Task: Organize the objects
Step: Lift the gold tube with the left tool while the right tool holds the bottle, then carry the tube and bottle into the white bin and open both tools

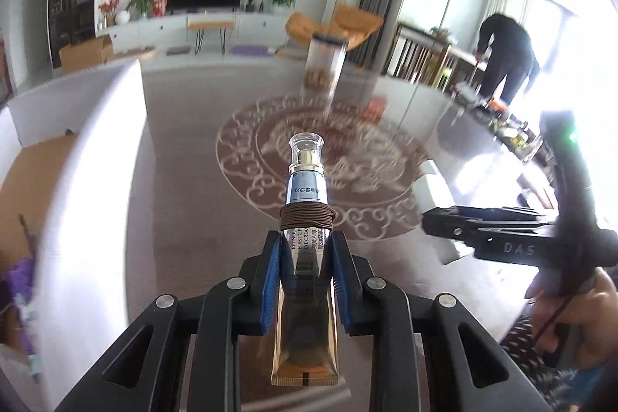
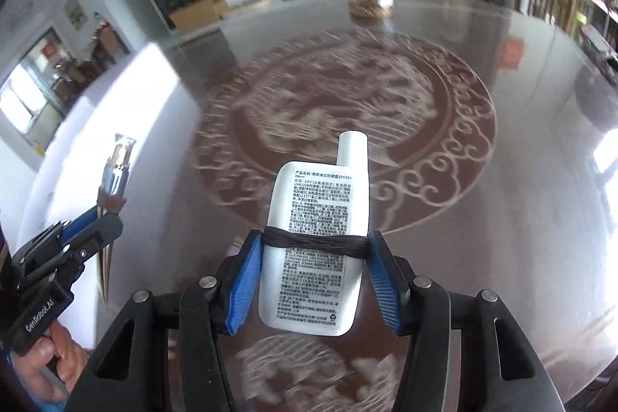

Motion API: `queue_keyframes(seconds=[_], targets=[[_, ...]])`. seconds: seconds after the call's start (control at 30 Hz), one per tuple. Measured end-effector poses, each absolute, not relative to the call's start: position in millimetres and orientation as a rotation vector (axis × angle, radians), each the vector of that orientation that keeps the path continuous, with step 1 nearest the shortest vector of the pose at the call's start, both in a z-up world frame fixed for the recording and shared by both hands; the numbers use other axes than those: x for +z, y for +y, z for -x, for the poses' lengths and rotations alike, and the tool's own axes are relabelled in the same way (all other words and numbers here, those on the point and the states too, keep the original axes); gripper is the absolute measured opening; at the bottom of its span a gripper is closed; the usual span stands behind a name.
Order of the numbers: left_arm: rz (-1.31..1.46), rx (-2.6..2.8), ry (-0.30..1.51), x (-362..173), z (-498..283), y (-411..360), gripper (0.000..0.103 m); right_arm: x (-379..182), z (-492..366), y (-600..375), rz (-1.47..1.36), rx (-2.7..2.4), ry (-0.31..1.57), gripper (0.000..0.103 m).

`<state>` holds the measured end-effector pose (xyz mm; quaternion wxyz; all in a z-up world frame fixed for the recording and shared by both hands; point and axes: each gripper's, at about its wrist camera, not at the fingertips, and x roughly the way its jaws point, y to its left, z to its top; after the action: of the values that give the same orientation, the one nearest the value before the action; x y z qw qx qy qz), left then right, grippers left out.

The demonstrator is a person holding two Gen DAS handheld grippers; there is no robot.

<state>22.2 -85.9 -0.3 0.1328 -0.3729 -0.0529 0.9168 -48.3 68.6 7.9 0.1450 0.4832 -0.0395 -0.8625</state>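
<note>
My left gripper [image 1: 305,242] is shut on a gold and blue eye cream tube [image 1: 306,219] with a clear cap and a brown hair tie wound round it, held above the table. My right gripper [image 2: 314,246] is shut on a white sunscreen bottle [image 2: 316,238] with a black hair tie round it, also held above the table. The right gripper shows at the right of the left wrist view [image 1: 483,226]. The left gripper with its tube [image 2: 116,172] shows at the left of the right wrist view.
A round glass-topped table [image 2: 502,219] with a brown ornamental pattern lies below. A clear jar [image 1: 324,64] with brownish contents stands at its far side. A white box wall [image 1: 85,161] stands to the left. Small items line the right edge. A person bends over a far table.
</note>
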Motion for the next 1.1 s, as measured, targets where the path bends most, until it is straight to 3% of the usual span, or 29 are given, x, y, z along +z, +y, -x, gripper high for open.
queue_keyframes(seconds=[0.33,0.53,0.73,0.8,0.87,0.93,1.03,1.1], targets=[[1.003,2.911,-0.266,83.9,-74.9,-221.1,0.025,112.5,11.5,-54.2,-1.064,-2.29,-0.078,0.054],[1.296,3.057,-0.365,46.5,-84.6,-318.4,0.025,126.1,-10.8,-180.4,-1.015,-2.041,0.056,0.054],[1.554,3.046,-0.358,10.2,-74.4,-349.5,0.028,82.1,-6.6,-268.6,-1.17,-1.876,0.18,0.059],[1.577,3.056,-0.327,6.1,-78.1,-343.2,0.046,68.1,-1.2,-279.7,-1.233,-1.843,0.185,0.065],[1.572,3.112,-0.274,7.3,-80.4,-341.3,0.086,64.9,2.8,-280.3,-1.26,-1.873,0.199,0.067],[1.527,3.183,-0.211,14.9,-89.2,-340.8,0.098,67.6,7.9,-274.7,-1.261,-1.897,0.2,0.076],[1.412,3.255,-0.159,40.4,-95.7,-334.1,0.099,75.3,22.2,-261.0,-1.277,-1.946,0.169,0.093],[1.401,3.263,-0.206,50.7,-96.8,-332.8,0.102,83.8,23.3,-259.7,-1.293,-1.974,0.186,0.094]])
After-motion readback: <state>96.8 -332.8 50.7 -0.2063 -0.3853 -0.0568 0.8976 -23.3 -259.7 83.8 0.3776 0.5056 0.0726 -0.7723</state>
